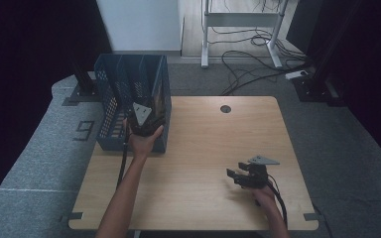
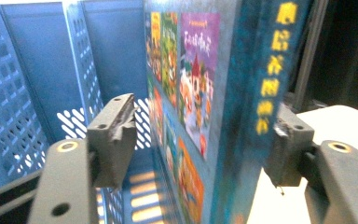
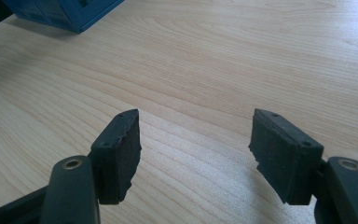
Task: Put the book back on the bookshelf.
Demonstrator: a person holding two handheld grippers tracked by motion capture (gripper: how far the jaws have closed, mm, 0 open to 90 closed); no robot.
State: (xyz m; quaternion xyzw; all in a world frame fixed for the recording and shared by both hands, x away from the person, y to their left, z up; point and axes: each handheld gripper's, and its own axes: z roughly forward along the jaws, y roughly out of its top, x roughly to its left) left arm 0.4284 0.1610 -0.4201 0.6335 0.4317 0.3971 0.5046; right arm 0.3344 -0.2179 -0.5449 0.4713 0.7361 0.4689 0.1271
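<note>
- Nearest the person, at the right of the high view: the right gripper (image 1: 239, 176) hangs low over the wooden table (image 1: 203, 163), held from behind by the right hand (image 1: 264, 194), its cable trailing back toward the table's near edge.
- Right gripper view: both black jaws stand wide apart, nothing between them; only bare wood grain lies ahead, with a corner of the blue crate (image 3: 63, 14) at top left.
- Farther in, at the table's left: the left hand (image 1: 144, 141) holds the left gripper (image 1: 146, 116) up against the crate's right side, grey plate on top.
- Left gripper view: jaws are parted, and a book (image 2: 205, 93) stands upright between them. The right pad lies against or just beside the spine; the left pad stands off the illustrated cover. Whether any grip remains cannot be told.
- Book sits inside the crate, by its right wall; yellow characters run down the spine.
- Crate is perforated, with upright dividers, on the table's far left corner.
- Beyond the table: grey floor, a desk frame (image 1: 240, 29), loose cables.
</note>
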